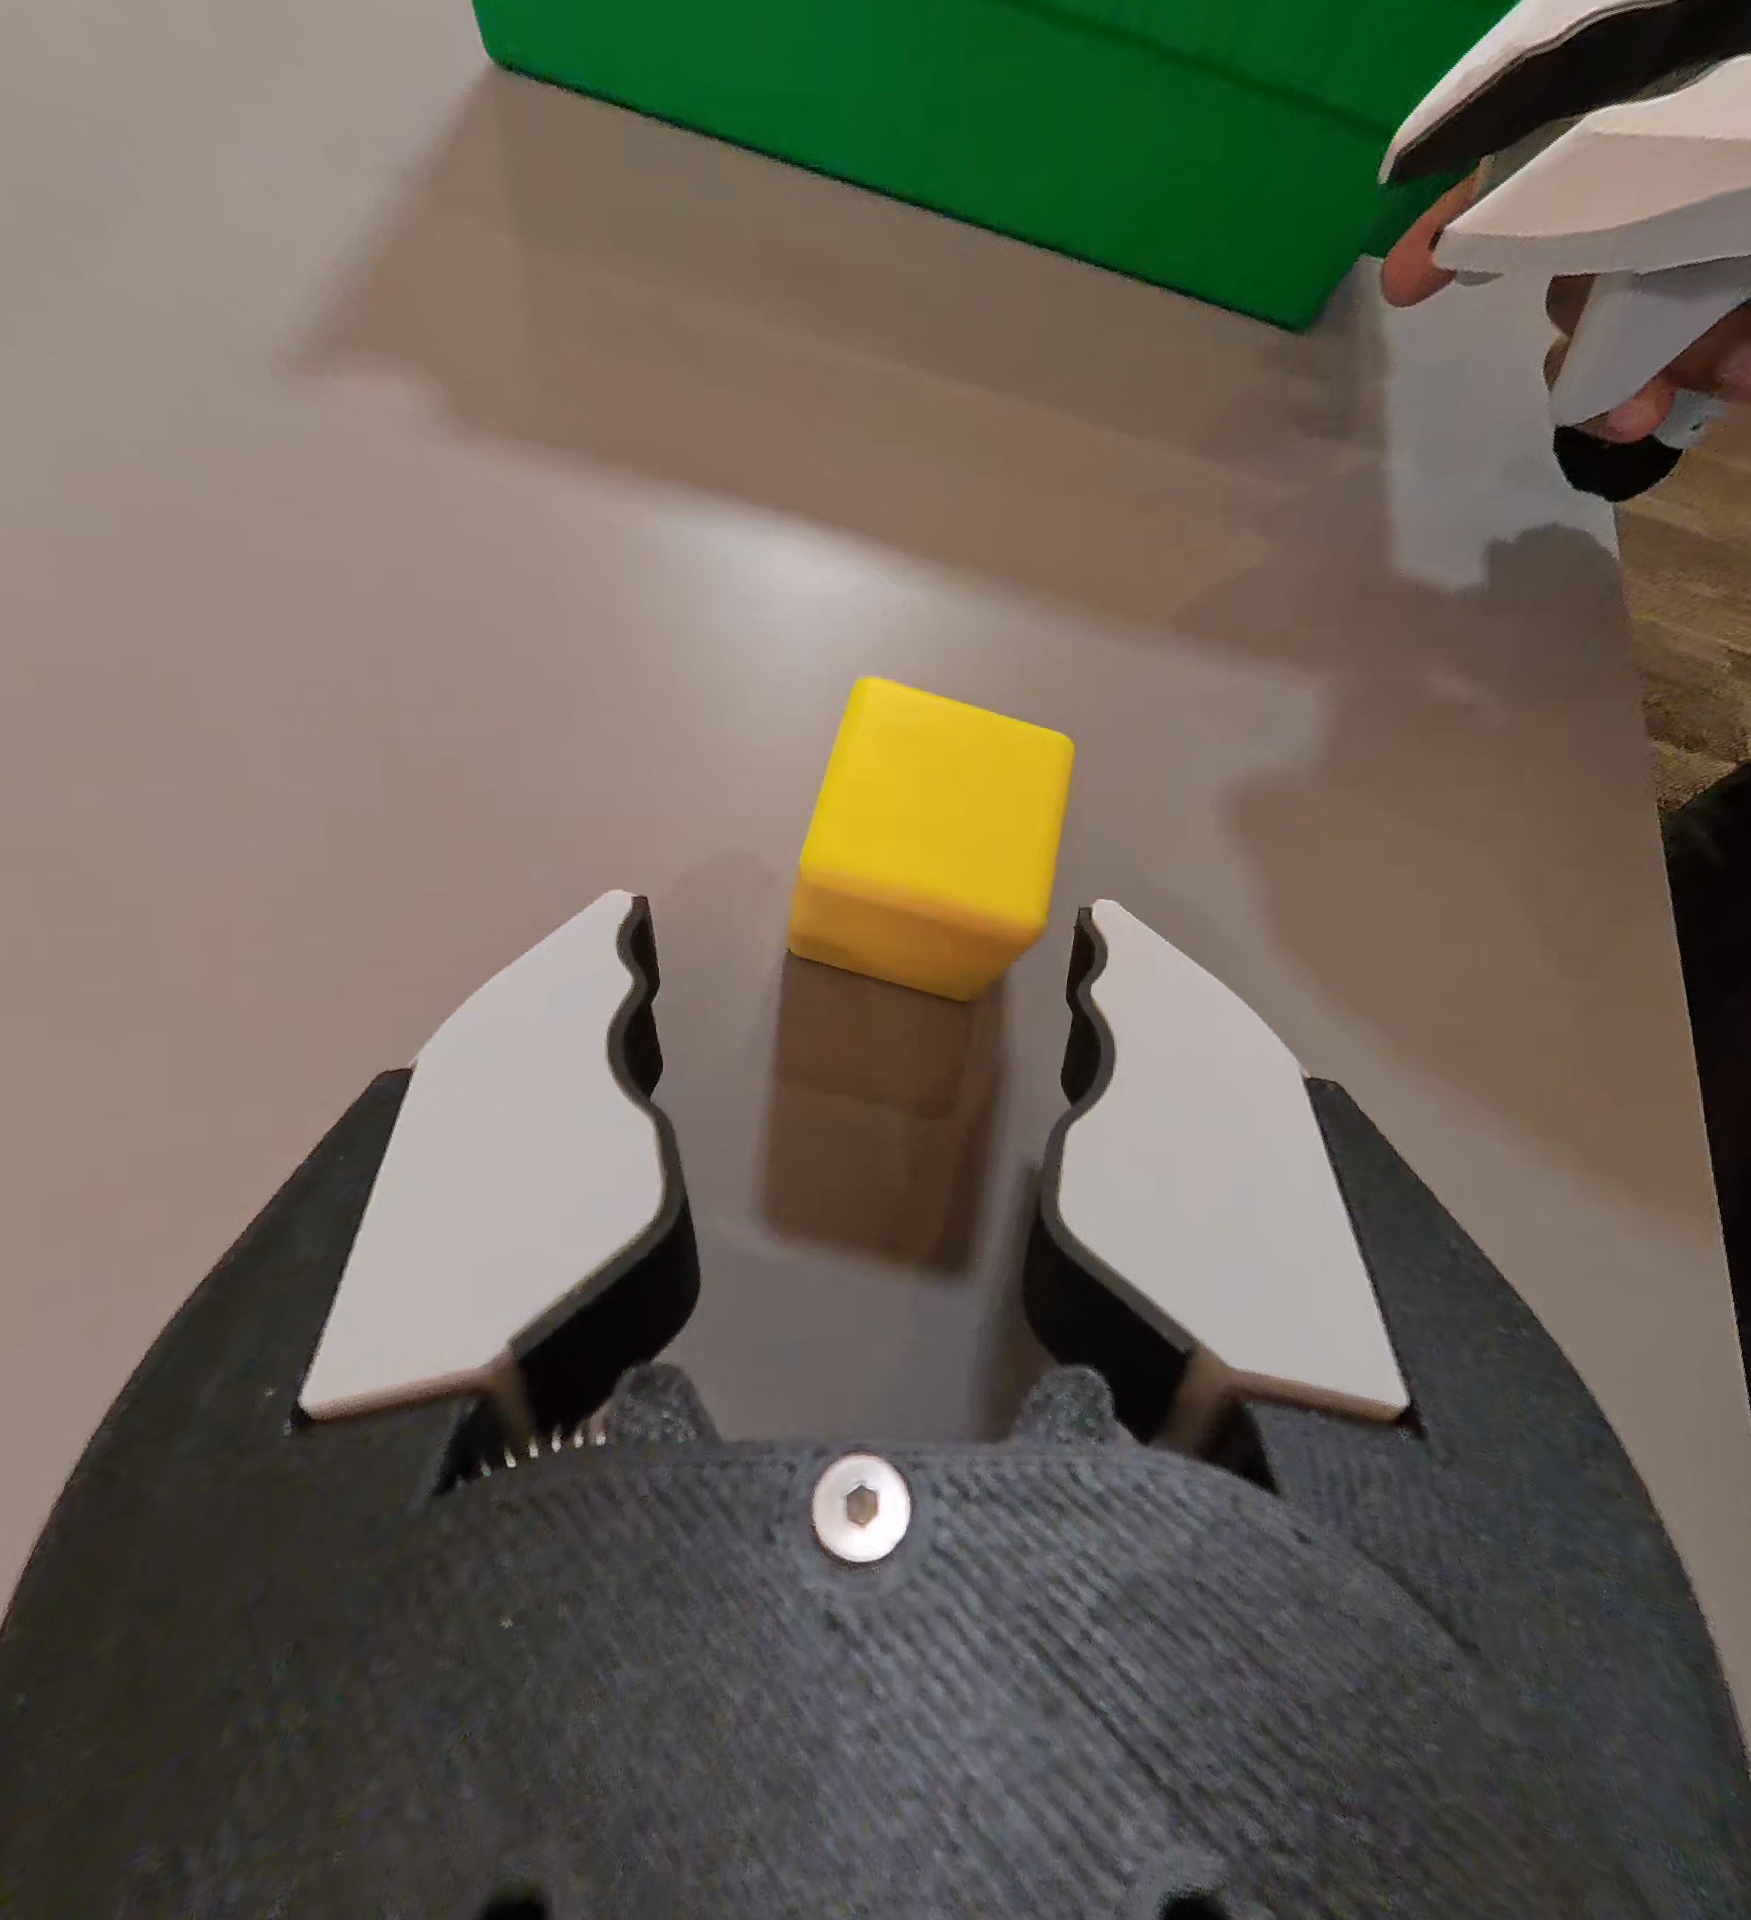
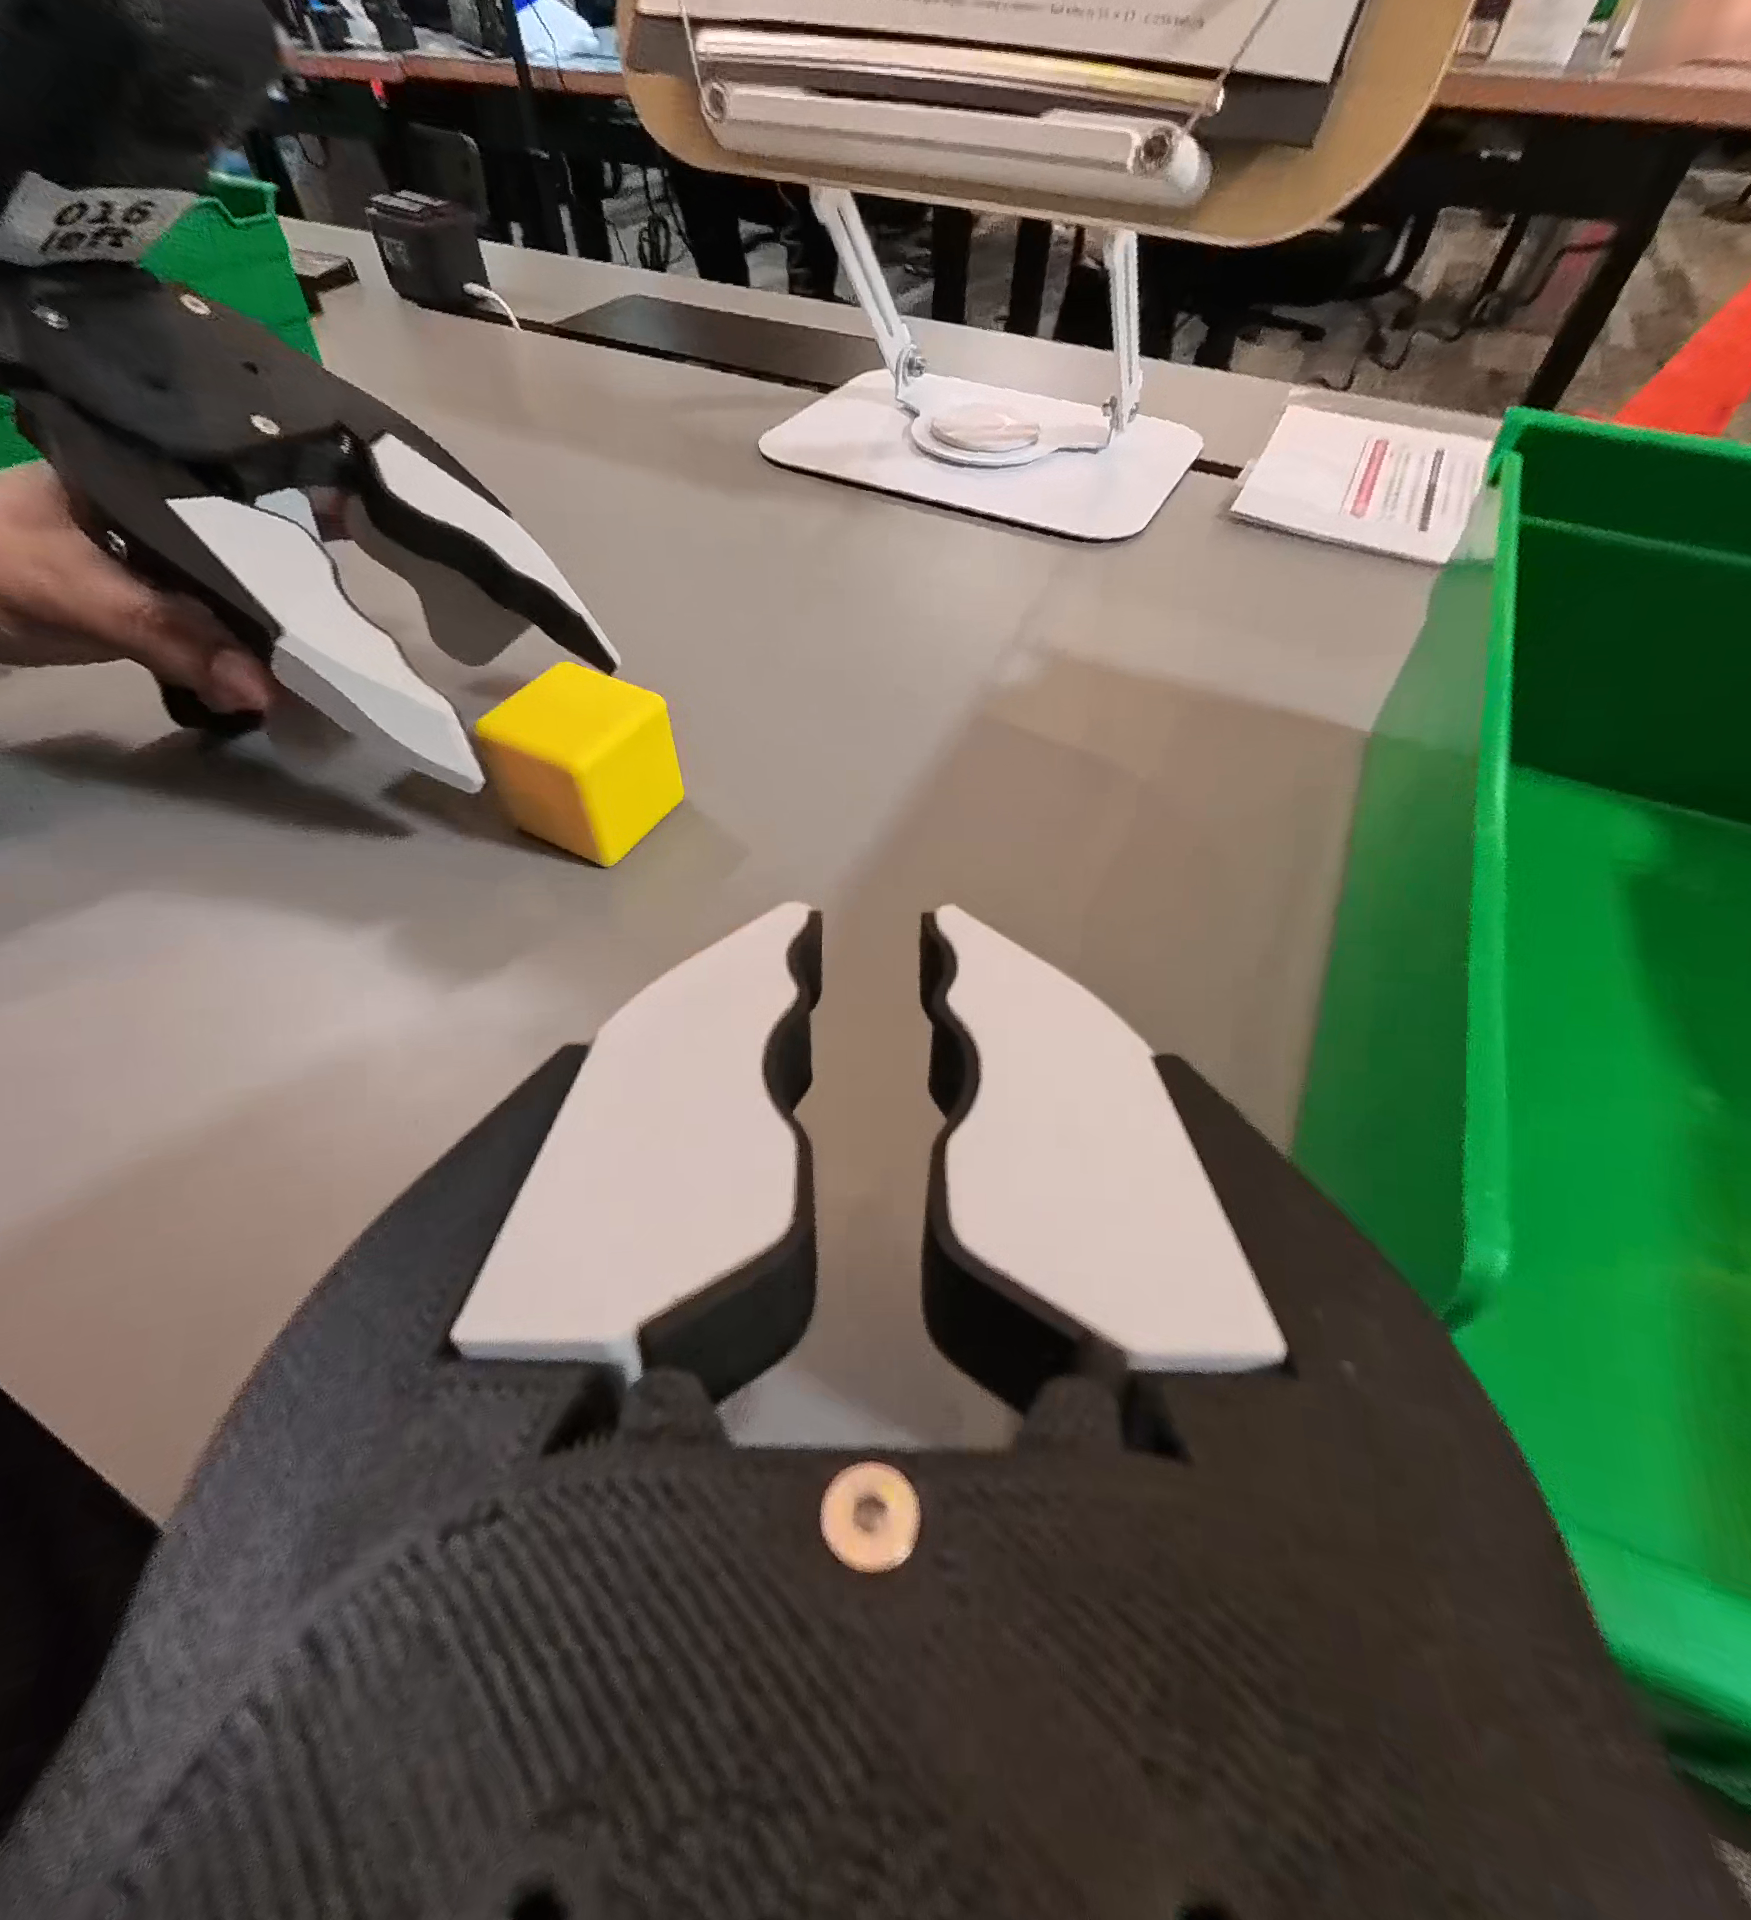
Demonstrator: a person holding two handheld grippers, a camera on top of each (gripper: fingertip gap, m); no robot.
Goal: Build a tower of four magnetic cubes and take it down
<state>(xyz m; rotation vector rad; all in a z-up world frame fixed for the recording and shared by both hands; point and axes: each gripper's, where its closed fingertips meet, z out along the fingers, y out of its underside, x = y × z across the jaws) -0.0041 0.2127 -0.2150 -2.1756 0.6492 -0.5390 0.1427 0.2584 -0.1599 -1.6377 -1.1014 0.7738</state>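
Observation:
A yellow cube [image 1: 938, 821] sits on the grey table [image 1: 331, 520]. My left gripper [image 1: 866, 914] is open, with its fingertips on either side of the cube's near face and not touching it. The right wrist view shows the same: the left gripper [image 2: 536, 719], held by a hand, is tilted down at the cube [image 2: 585, 764] from the left. My right gripper [image 2: 869, 914] is empty, its fingers a narrow gap apart, hovering over bare table beside a green bin [image 2: 1629, 935]. It also shows at the top right of the left wrist view [image 1: 1416, 208].
The green bin [image 1: 954, 125] stands beyond the cube. A second green bin [image 2: 237, 260] stands at the far left. A white stand [image 2: 985, 457] holds a clipboard at the back, with a paper sheet [image 2: 1359, 494] and a black device [image 2: 429, 260]. The table edge [image 1: 1681, 935] runs down the right.

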